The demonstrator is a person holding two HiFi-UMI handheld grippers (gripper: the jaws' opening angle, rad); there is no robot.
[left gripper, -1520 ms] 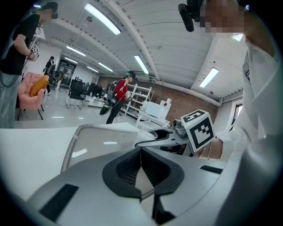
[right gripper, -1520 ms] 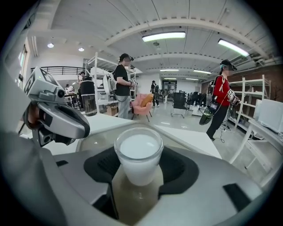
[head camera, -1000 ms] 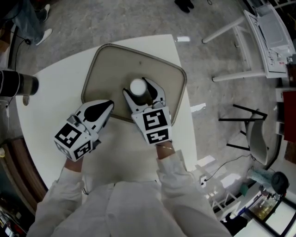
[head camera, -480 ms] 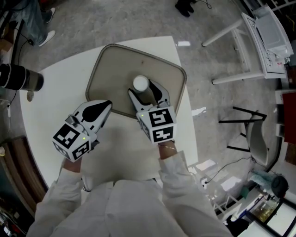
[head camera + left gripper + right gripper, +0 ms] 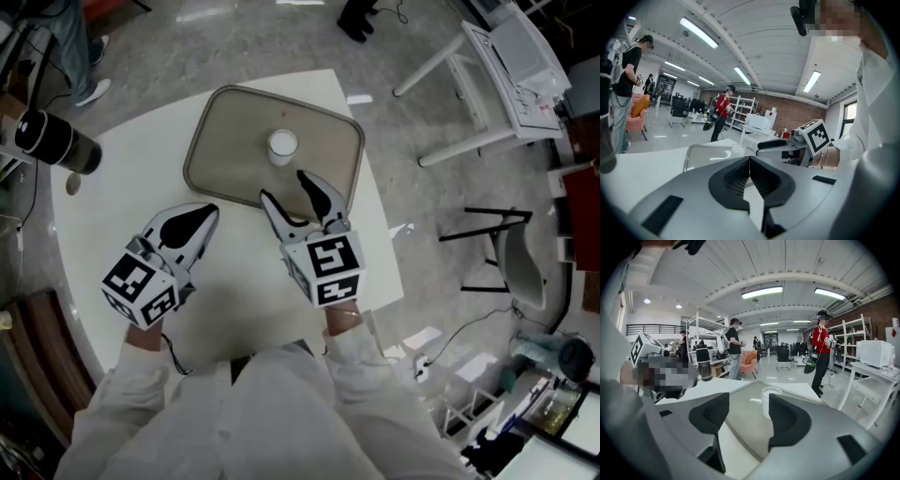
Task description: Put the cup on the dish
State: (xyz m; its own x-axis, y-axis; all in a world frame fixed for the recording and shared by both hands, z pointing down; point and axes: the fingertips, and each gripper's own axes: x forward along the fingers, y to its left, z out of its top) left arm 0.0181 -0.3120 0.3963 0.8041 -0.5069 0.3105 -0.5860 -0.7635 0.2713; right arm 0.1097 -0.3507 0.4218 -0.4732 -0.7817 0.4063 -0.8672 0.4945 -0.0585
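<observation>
A small white cup stands upright on the beige tray-like dish at the far side of the white table. In the right gripper view the cup shows beyond the jaws, on the dish. My right gripper is open and empty, its tips over the dish's near edge, a short way back from the cup. My left gripper is shut and empty, over the table just left of the dish. In its own view the left gripper has its pads pressed together.
A black cylinder lies at the table's left edge. White table frames and a dark chair stand on the floor to the right. Several people stand farther off in the room.
My right gripper has let go of the cup and drawn back toward me, jaws open. The cup stays standing on the dish. The left gripper has hardly moved.
</observation>
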